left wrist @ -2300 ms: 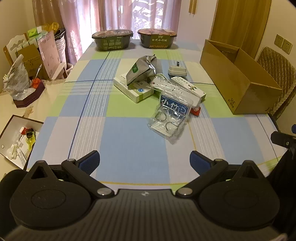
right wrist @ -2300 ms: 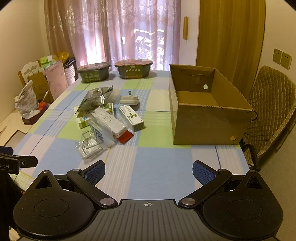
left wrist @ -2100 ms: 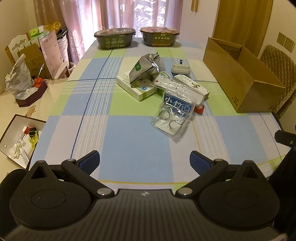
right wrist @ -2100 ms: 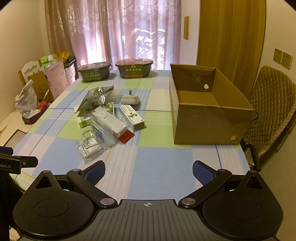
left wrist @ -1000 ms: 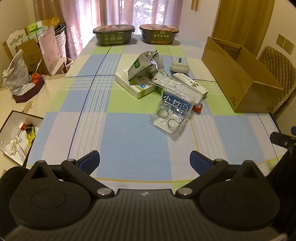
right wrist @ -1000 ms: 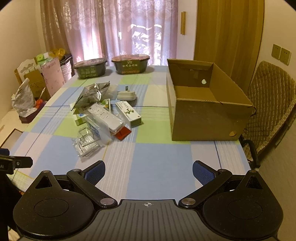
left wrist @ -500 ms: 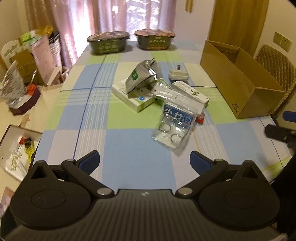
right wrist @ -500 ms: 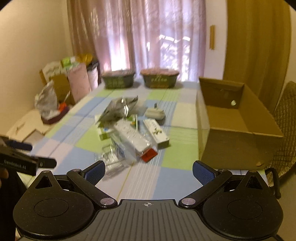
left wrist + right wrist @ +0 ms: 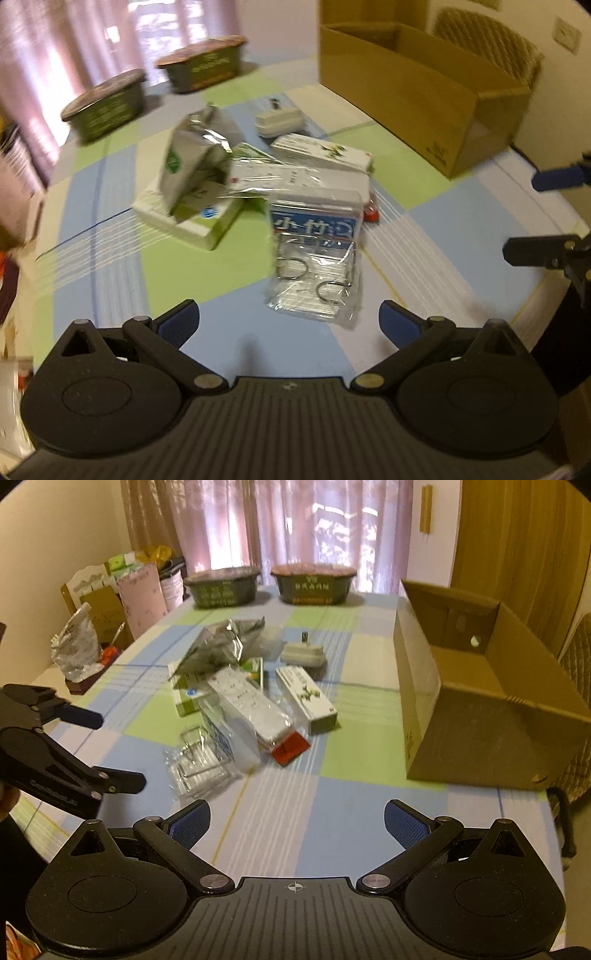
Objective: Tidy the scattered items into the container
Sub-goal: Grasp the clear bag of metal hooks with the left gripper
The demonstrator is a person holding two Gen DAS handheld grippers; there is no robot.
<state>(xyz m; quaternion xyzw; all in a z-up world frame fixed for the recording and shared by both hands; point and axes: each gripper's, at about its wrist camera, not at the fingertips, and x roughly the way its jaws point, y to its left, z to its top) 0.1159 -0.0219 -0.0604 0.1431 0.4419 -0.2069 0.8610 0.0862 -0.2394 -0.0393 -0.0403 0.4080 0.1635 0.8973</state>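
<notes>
A heap of items lies mid-table: a clear packet of metal hooks (image 9: 314, 266) (image 9: 201, 760) nearest me, a wrapped white remote (image 9: 251, 705), a silver foil pouch (image 9: 195, 155) (image 9: 221, 646), a white-green flat box (image 9: 192, 218), a slim white carton (image 9: 306, 698), a white charger (image 9: 279, 122) (image 9: 304, 653) and a small red card (image 9: 290, 749). The open cardboard box (image 9: 417, 85) (image 9: 480, 701) stands at the right. My left gripper (image 9: 288, 323) is open just short of the hook packet. My right gripper (image 9: 295, 825) is open over bare tablecloth.
Two dark lidded food bowls (image 9: 267, 585) stand at the table's far end before curtains. A quilted chair (image 9: 487, 44) sits behind the cardboard box. Clutter (image 9: 110, 605) is stacked off the table's left side. The checked tablecloth (image 9: 332, 805) lies bare near me.
Both grippers have moved forward towards the heap. The left one dropped lower and closer to the hook packet and turned right; its view is blurred. Both stay open.
</notes>
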